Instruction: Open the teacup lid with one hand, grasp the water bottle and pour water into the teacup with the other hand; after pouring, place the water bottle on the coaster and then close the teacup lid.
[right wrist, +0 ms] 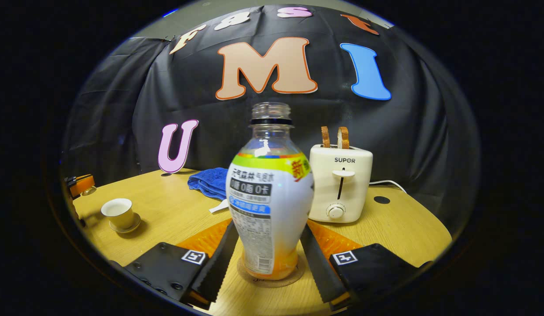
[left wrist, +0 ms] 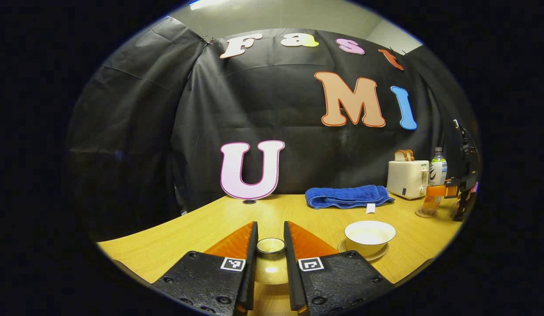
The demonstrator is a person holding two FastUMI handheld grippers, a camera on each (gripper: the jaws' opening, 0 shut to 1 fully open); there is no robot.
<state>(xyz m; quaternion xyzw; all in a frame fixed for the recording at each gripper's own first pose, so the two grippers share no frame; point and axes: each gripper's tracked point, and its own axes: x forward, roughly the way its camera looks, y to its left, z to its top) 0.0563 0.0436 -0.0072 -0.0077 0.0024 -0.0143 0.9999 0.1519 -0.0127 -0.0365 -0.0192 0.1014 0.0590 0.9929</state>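
In the left gripper view my left gripper [left wrist: 271, 248] is shut on the knob of the teacup lid [left wrist: 272, 270], held over the table to the left of the cup. The white teacup [left wrist: 369, 235] stands uncovered on its saucer [left wrist: 377, 254]. Far right, the capless water bottle [left wrist: 436, 175] stands on a round coaster [left wrist: 425, 213]. In the right gripper view the water bottle [right wrist: 269, 197], with a little orange liquid at its bottom, sits upright on the coaster [right wrist: 272, 277]. My right gripper [right wrist: 270, 226] has a finger pressed on each side of it. The teacup [right wrist: 118, 211] is far left.
A white toaster [right wrist: 340, 188] with two bread slices stands just behind the bottle to the right. A folded blue towel [right wrist: 208, 182] lies at the back of the wooden table [right wrist: 179, 215]. The toaster [left wrist: 408, 177] and the towel [left wrist: 348, 196] lie behind the cup.
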